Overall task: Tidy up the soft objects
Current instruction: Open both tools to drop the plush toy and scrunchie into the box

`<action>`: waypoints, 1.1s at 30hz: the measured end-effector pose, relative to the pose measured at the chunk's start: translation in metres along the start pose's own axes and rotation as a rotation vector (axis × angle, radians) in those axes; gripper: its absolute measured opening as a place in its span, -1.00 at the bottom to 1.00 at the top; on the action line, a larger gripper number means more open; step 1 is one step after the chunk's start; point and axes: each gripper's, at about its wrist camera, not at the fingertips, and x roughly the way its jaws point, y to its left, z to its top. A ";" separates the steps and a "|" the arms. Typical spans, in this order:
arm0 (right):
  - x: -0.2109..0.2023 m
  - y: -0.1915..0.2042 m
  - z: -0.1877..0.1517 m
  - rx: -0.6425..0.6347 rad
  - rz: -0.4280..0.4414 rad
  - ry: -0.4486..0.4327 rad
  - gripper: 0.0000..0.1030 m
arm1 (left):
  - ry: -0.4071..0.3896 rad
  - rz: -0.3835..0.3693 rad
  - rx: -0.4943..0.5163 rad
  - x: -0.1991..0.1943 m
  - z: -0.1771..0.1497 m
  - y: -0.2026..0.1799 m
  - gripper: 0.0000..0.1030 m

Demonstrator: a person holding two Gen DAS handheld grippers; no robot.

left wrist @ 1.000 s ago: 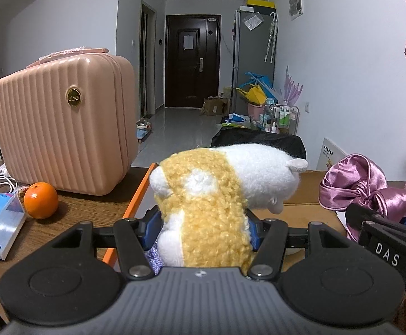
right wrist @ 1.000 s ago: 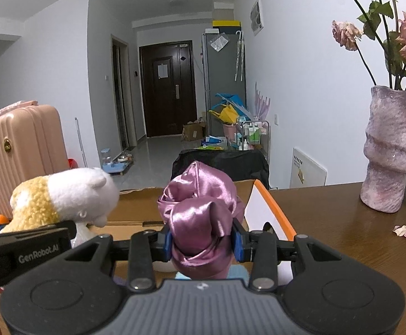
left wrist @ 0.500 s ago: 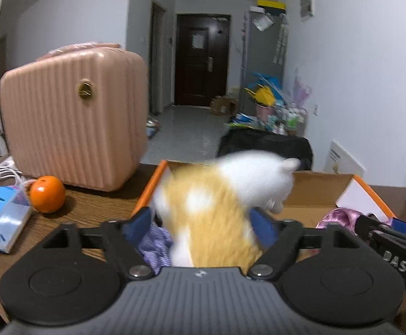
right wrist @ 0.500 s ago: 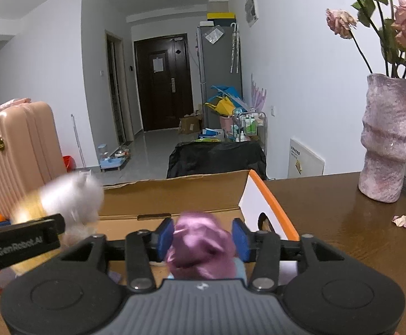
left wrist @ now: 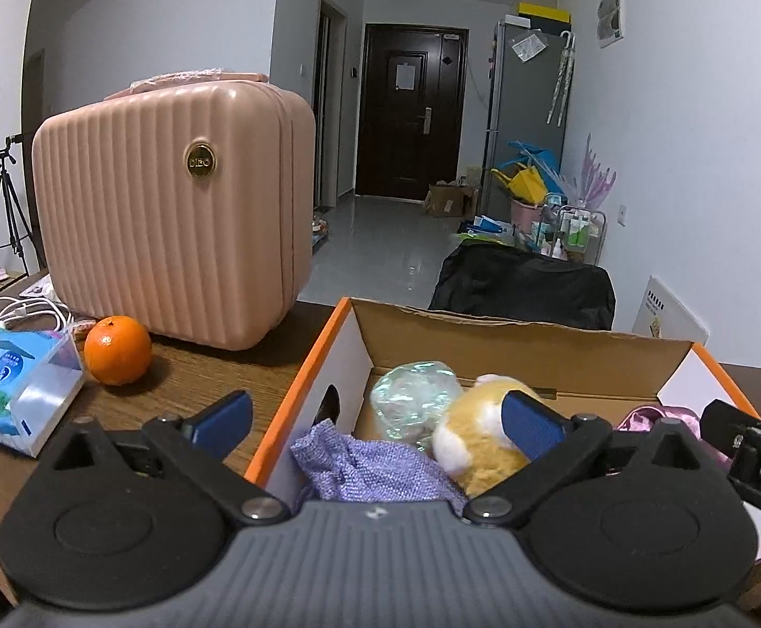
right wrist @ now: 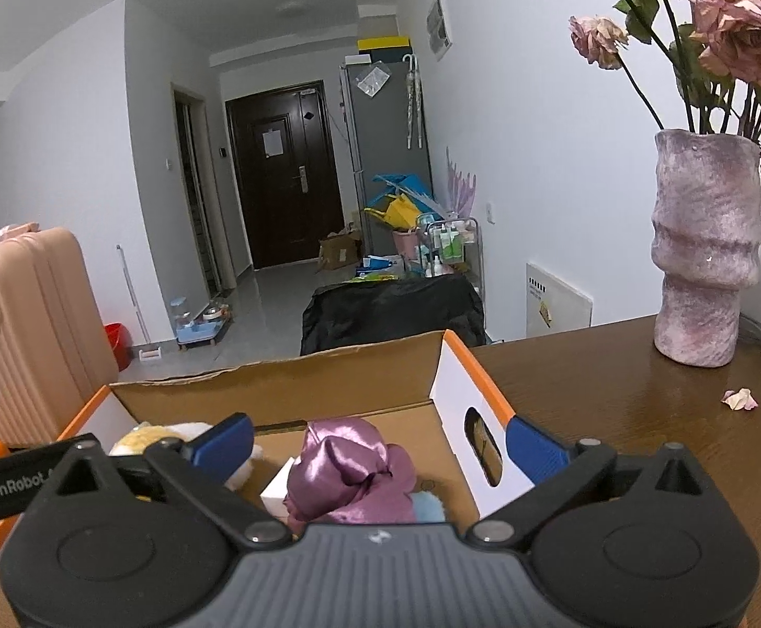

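We have the yellow-and-white plush toy (left wrist: 477,426) lying inside the cardboard box (left wrist: 526,353), beside a clear crinkly bag (left wrist: 414,397) and a lilac knit cloth (left wrist: 375,466), and the pink satin bundle (right wrist: 349,473) resting in the same box toward its right wall. Above the box, the left gripper (left wrist: 377,416) has its jaws opening wide; the plush sits between them, untouched by the pads. The right gripper (right wrist: 377,439) is opening likewise over the satin bundle, free of it. We judge this the release step, both soft things dropped in. Left of the box on the wooden table (right wrist: 615,397) sit an orange (left wrist: 117,349), a tissue pack (left wrist: 11,379) and a pink case (left wrist: 176,220); right of it, a vase (right wrist: 704,256). Next we should lift both tools clear of the box and look for any soft thing left outside.
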 end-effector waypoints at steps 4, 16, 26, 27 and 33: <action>-0.001 0.000 0.000 -0.001 0.003 -0.001 1.00 | -0.002 -0.003 0.004 -0.001 0.000 0.000 1.00; -0.018 0.002 0.003 -0.007 0.020 -0.019 1.00 | -0.015 -0.012 0.004 -0.011 0.000 0.001 1.00; -0.050 0.001 0.000 -0.046 0.037 -0.045 1.00 | -0.036 -0.035 0.008 -0.037 -0.005 0.012 1.00; -0.053 0.001 -0.002 -0.049 0.039 -0.046 1.00 | -0.037 -0.038 0.011 -0.040 -0.006 0.012 1.00; -0.077 -0.003 -0.009 -0.075 0.052 -0.060 1.00 | -0.042 -0.058 0.034 -0.061 -0.016 0.018 1.00</action>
